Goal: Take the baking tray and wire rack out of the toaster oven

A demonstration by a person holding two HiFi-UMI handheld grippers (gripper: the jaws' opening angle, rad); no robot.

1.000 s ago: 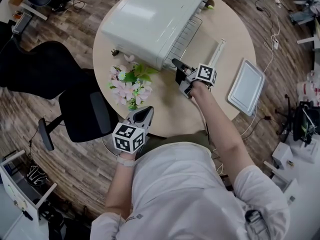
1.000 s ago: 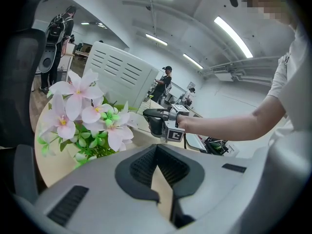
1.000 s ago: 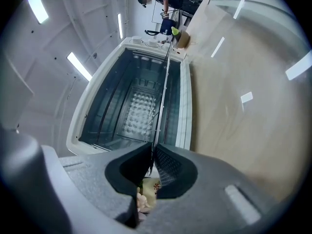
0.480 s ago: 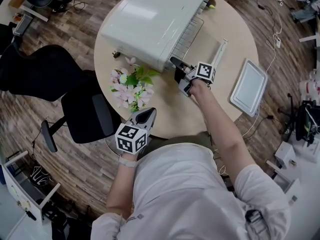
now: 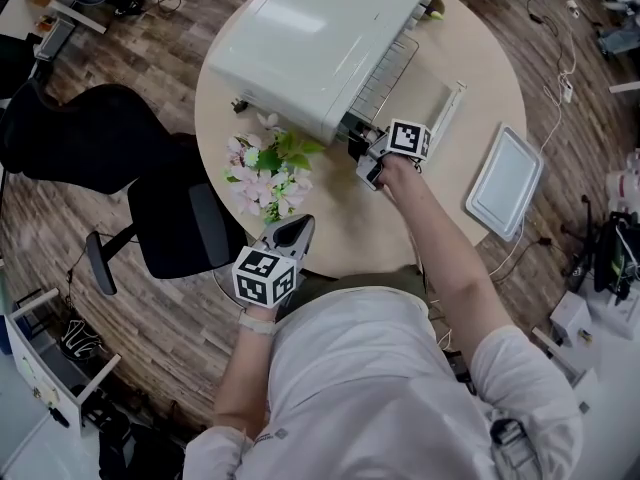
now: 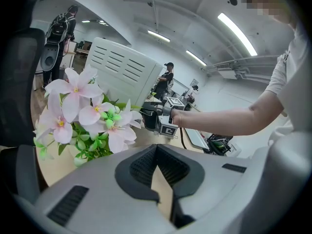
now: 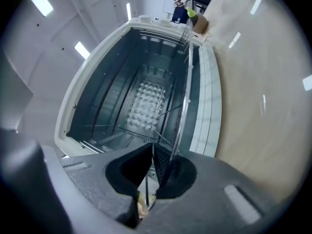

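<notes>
Toaster oven: stands on the round table, door folded down and open.
Wire rack: sits in the oven opening, its front part showing beyond the housing above the open door.
Right gripper: at the near front corner of the oven; jaws almost fully together, pinching the thin front wire of the wire rack.
Left gripper: held over the near table edge just beside the flowers; jaws meet at the tips, nothing between them.
Baking tray: outside the oven, lying flat at the table's right rim, well apart from both grippers.
</notes>
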